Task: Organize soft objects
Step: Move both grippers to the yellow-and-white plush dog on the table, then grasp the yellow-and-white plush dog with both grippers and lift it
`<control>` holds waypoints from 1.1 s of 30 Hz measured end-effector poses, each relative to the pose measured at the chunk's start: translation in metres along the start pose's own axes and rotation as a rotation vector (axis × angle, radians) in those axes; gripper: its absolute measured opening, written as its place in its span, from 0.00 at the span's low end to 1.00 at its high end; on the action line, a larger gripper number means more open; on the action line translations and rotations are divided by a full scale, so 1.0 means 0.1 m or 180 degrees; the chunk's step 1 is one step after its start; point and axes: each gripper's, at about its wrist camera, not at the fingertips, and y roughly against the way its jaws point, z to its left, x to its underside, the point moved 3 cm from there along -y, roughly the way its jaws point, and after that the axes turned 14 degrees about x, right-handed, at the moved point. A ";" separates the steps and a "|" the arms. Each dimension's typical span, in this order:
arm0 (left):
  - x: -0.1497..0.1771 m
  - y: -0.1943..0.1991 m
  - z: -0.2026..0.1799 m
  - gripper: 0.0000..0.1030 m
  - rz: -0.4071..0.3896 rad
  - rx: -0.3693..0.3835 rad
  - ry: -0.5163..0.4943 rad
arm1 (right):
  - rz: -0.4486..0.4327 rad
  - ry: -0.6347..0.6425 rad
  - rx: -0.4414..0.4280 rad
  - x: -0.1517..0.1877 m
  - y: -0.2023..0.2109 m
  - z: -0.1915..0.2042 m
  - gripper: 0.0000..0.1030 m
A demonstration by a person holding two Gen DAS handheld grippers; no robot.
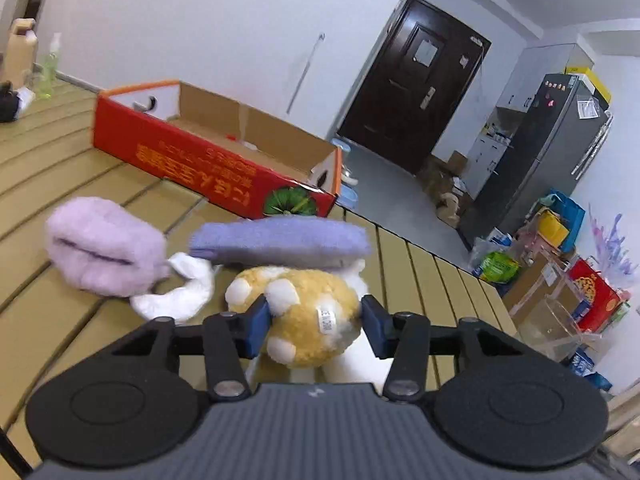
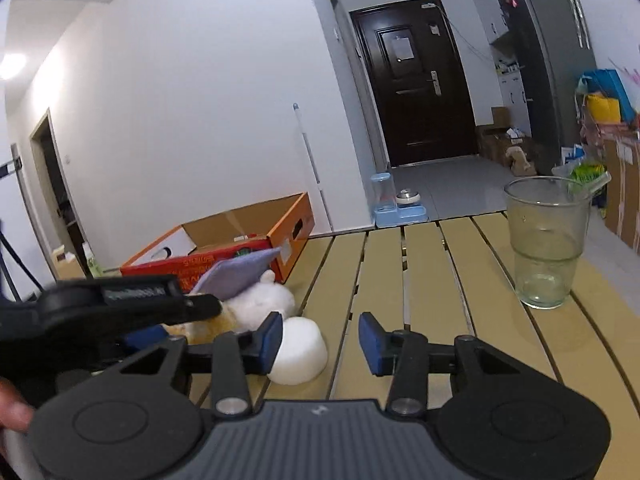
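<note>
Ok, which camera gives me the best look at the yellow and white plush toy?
The left wrist view: the fluffy yellow and white plush toy sits centred between the left claw pads. In the right wrist view only a sliver shows, mostly hidden behind the left claw.

Home entryway, front door [image 2: 416, 80], fridge [image 1: 560, 152], pet feeder [image 2: 398, 202]

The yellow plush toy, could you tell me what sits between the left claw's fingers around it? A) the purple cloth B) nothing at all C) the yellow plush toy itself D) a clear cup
C: in the left wrist view the left claw has its blue fingers on either side of the yellow plush toy, pressing its body, while the purple cloth lies on top, beyond the fingers.
</note>
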 end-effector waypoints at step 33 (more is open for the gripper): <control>0.84 1.57 0.74 0.70 0.0159 0.0210 -0.0158 | 0.0847 0.0372 -0.1296 0.80 0.51 0.71 0.54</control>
